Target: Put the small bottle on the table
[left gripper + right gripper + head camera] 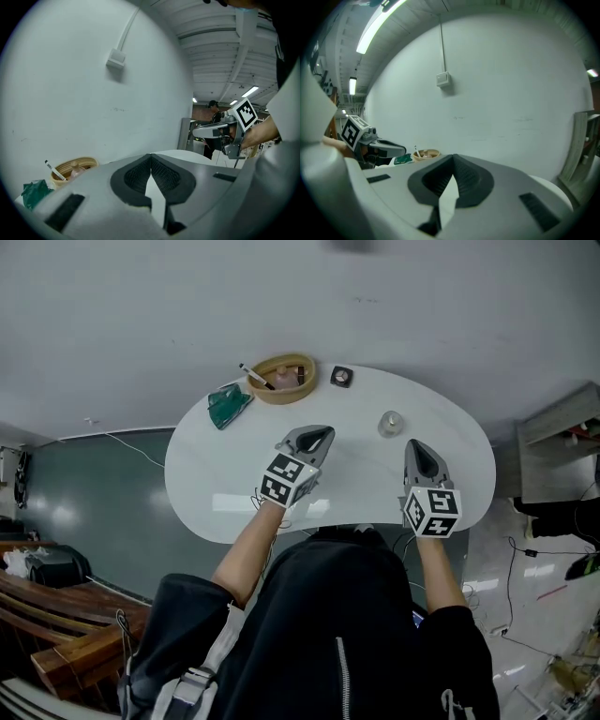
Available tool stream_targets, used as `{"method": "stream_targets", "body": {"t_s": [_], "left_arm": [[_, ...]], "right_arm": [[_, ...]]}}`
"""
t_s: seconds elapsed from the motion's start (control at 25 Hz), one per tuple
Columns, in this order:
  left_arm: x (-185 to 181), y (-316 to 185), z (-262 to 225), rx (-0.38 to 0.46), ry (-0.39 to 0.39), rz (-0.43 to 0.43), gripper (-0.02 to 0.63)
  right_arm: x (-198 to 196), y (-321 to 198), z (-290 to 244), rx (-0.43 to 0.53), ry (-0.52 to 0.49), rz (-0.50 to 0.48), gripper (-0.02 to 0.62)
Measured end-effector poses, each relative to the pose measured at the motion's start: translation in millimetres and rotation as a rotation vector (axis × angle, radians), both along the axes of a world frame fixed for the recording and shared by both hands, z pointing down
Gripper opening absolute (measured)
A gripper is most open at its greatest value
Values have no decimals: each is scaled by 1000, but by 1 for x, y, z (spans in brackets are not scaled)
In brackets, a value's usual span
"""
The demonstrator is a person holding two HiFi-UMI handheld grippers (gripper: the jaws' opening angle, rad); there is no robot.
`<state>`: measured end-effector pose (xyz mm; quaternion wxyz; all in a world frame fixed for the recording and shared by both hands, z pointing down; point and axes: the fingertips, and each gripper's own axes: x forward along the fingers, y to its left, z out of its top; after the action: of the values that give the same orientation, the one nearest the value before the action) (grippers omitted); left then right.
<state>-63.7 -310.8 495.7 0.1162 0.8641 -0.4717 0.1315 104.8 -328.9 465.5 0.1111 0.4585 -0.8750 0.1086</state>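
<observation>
Head view: the small bottle (286, 379) is not on the table top. It sits inside the wooden bowl (277, 397) at the far edge of the white oval table (375, 484). From above it is only a small pinkish patch, too small to show which way it points. In the left gripper view its narrow neck and cap rise above the bowl's rim, so its long axis runs roughly upright, leaning a little to the left.

Sharing the bowl is one pen (255, 376), propped across the left rim with its tip sticking out past the edge. Just left of the bowl lies one green packet (228, 404). To the bowl's right lies one small dark square object (341, 377), and nearer to you, further right, is one small round greyish object (391, 423) — I cannot tell what it is.

That makes one bottle, one bowl, one pen, one packet and two small items.

You hold two grippers over the near half of the table, well apart from the bowl. Your left gripper (323, 434) has its jaws pressed together with nothing between them. Your right gripper (415, 446) is the same — jaws closed tip to tip and empty.
</observation>
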Motion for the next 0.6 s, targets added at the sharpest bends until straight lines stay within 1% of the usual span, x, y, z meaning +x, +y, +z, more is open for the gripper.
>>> {"method": "stream_targets", "body": {"t_s": [0.6], "left_arm": [[0,8,0,5,14,-1,6]], "right_arm": [[1,7,-3,11,0,6,2]]}}
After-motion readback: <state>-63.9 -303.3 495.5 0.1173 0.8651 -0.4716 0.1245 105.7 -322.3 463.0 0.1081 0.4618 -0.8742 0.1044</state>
